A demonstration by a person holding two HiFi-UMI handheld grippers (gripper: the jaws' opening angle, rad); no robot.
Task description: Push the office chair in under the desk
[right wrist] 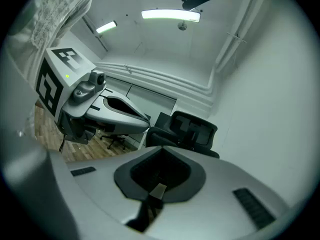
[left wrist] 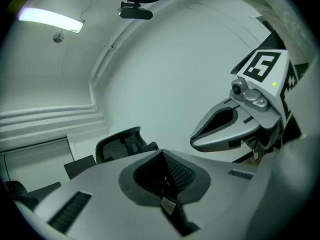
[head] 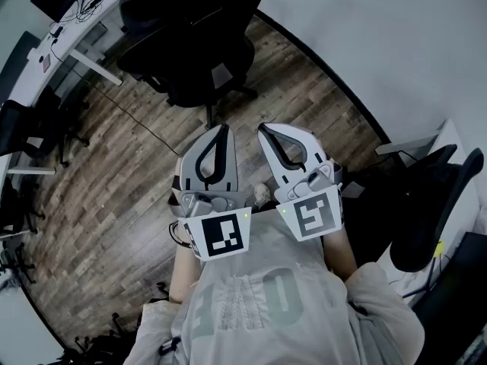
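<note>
**A:** Gripper status?

**B:** Left gripper (head: pixel 221 131) is clenched, jaws together with nothing between them. Right gripper (head: pixel 266 131) is the same, clamped shut and empty. Both sit side by side just in front of the person's chest, tips pointing to the far side.

**A:** Where's the chair?

**B:** The black office chair (head: pixel 190 48) stands on the wood floor (head: pixel 114 173) at the far side, well apart from both grippers. The white desk (head: pixel 68 44) runs along the far left, and the chair is just beside its right end, near the white wall (head: pixel 380 36). Can't tell whether the seat is under the desktop.

**A:** Contact?

**B:** None, neither gripper touches the chair. Both gripper views show it beyond the closed jaws.

**A:** Anything else nearby?

**B:** A second black chair (head: pixel 434 204) at the near right, close to the person's right arm.
</note>
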